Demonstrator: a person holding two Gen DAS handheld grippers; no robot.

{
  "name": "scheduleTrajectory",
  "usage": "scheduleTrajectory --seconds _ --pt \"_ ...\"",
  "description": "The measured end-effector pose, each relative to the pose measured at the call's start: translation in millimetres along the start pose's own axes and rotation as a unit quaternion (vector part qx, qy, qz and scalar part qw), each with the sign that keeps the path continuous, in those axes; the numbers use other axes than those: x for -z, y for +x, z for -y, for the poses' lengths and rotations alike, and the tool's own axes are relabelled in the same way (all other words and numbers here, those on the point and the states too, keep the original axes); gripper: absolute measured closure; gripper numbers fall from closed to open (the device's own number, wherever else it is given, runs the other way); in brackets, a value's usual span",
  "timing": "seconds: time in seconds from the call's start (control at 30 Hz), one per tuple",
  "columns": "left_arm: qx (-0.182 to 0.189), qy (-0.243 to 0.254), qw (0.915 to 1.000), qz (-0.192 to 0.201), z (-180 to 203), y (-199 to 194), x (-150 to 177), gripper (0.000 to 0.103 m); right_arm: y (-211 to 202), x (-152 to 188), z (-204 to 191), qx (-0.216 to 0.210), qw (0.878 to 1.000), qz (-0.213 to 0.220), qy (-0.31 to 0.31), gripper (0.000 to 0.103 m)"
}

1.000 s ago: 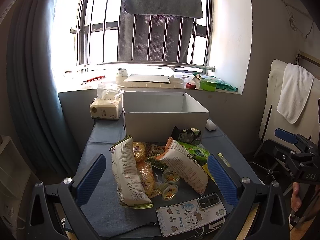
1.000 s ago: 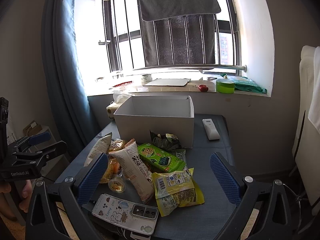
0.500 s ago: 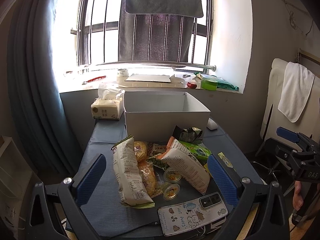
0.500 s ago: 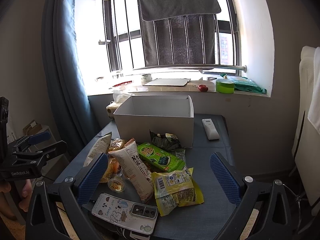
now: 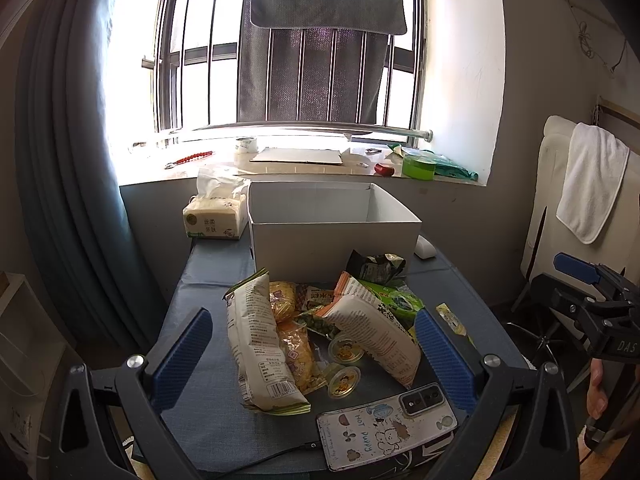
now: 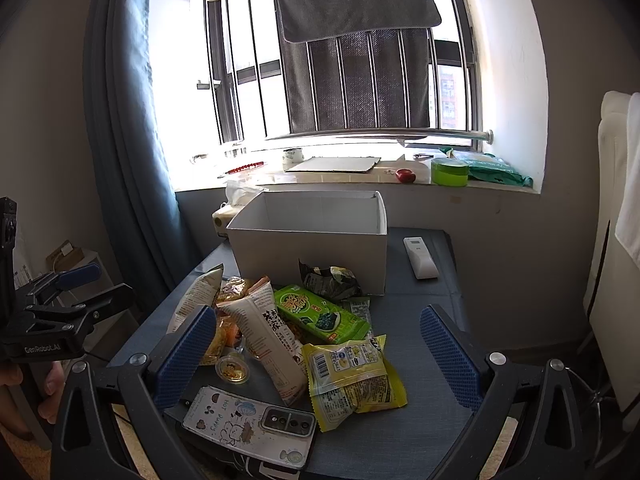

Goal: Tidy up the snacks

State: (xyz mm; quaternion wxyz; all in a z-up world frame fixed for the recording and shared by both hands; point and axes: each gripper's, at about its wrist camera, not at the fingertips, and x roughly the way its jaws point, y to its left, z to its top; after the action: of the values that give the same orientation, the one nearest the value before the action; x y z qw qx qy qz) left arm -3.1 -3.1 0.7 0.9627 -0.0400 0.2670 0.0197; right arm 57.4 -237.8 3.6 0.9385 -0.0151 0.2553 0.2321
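Snacks (image 5: 320,332) piled on our surface (image 5: 212,280), box (image 5: 332,236) at twelve o'clock; left tongs (image 5: 316,354) and right tongs (image 6: 316,354) gape wide, empty.

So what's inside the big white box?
The white box shows only bare white inner walls at the top. Its front wall hides the bottom, so anything lying there can't be seen. The snacks lie piled on the table in front.
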Motion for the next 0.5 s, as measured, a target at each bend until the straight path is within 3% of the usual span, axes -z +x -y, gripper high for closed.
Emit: scheduleTrajectory --seconds 0.5 --pt "0.001 -0.004 1.0 0.003 -2.1 -0.6 -1.0 0.0 -0.5 0.6 -0.9 -0.002 1.0 -0.001 -0.002 0.0"
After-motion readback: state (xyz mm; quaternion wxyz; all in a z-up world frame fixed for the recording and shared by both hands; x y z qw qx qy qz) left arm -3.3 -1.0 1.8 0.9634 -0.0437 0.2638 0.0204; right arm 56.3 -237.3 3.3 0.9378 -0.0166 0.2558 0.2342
